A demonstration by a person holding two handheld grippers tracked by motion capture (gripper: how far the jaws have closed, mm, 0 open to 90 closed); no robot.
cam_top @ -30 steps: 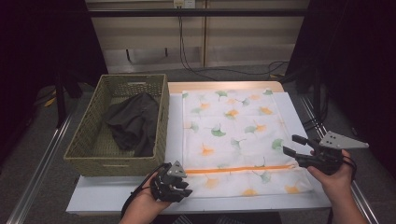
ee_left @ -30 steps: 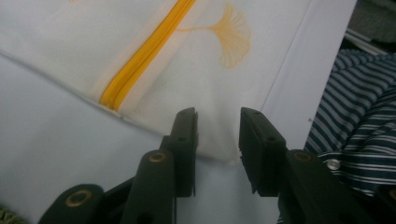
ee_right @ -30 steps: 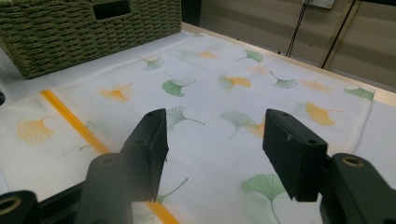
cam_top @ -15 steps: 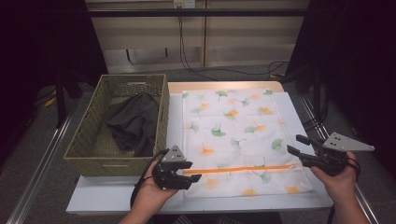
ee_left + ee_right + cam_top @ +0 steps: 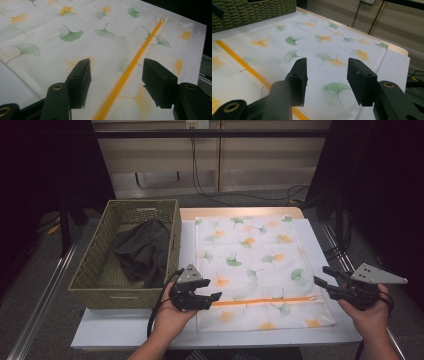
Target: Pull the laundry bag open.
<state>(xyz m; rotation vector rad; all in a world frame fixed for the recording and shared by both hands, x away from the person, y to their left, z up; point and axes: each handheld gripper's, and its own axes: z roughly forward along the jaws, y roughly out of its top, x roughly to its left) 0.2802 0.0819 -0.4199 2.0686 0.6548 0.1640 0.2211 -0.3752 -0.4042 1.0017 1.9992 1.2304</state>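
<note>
A white cloth cover [image 5: 250, 260] printed with green and orange ginkgo leaves lies flat on the table. An orange zipper [image 5: 265, 301] runs across it near the front edge. My left gripper [image 5: 212, 290] hovers at the zipper's left end. Its jaws have just been opening. In the left gripper view the zipper [image 5: 140, 53] passes under the gap of my left gripper [image 5: 116, 75], untouched by the pads. My right gripper [image 5: 321, 275] hangs over the cover's right edge. Its jaws have just been closing, with only air between them. In the right gripper view my right gripper [image 5: 327, 75] looks over the cover [image 5: 317, 50].
A woven basket [image 5: 173, 235] stands left of the cover, holding a dark crumpled garment [image 5: 142, 252]. The white tabletop [image 5: 115, 330] shows bare at the front left. Cables trail on the floor behind the table, and metal rails run along both sides.
My left gripper has moved up and to the right, onto the zipper's left end, and its jaws have widened. The right gripper's jaws have narrowed a little while the hand stayed put.
</note>
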